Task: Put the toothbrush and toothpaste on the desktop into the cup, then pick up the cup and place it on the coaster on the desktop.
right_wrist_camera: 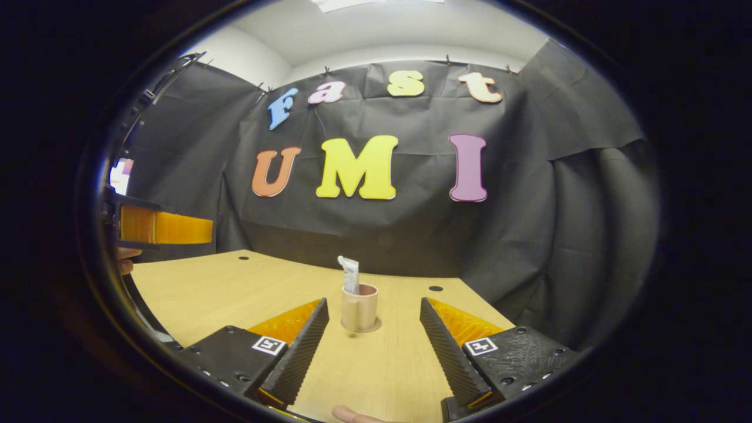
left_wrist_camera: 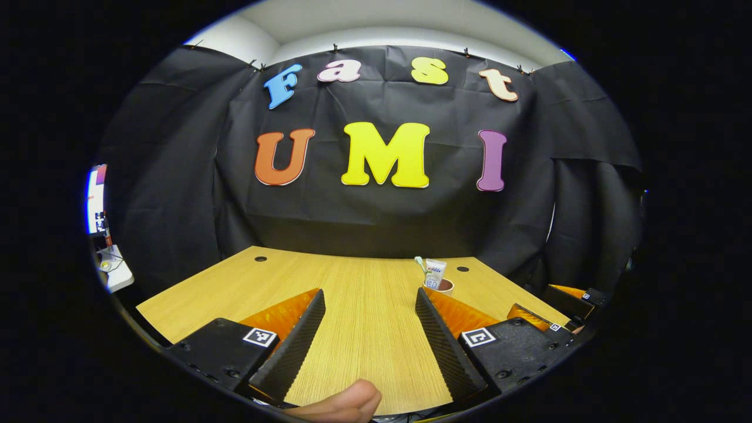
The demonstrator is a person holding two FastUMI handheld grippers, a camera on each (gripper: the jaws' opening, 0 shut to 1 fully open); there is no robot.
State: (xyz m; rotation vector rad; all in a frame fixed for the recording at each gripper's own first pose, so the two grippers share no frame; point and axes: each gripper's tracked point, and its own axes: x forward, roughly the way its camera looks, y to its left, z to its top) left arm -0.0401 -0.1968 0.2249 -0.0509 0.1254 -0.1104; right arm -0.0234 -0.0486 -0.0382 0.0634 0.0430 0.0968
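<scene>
I judge the task all but done: toothbrush (left_wrist_camera: 419,262) and toothpaste (right_wrist_camera: 351,275) stand in the cup (right_wrist_camera: 359,308), seemingly on its coaster (right_wrist_camera: 376,324) on the worktop (right_wrist_camera: 247,294), and my left gripper (left_wrist_camera: 369,329) and right gripper (right_wrist_camera: 374,335) are spread and empty.

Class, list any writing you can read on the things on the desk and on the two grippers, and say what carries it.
Toothpaste tube: printed label, too small to read.
Cup: no writing seen.
Left gripper: a square marker on each finger base, a coded pattern, no words.
Right gripper: the same markers, no words.
</scene>
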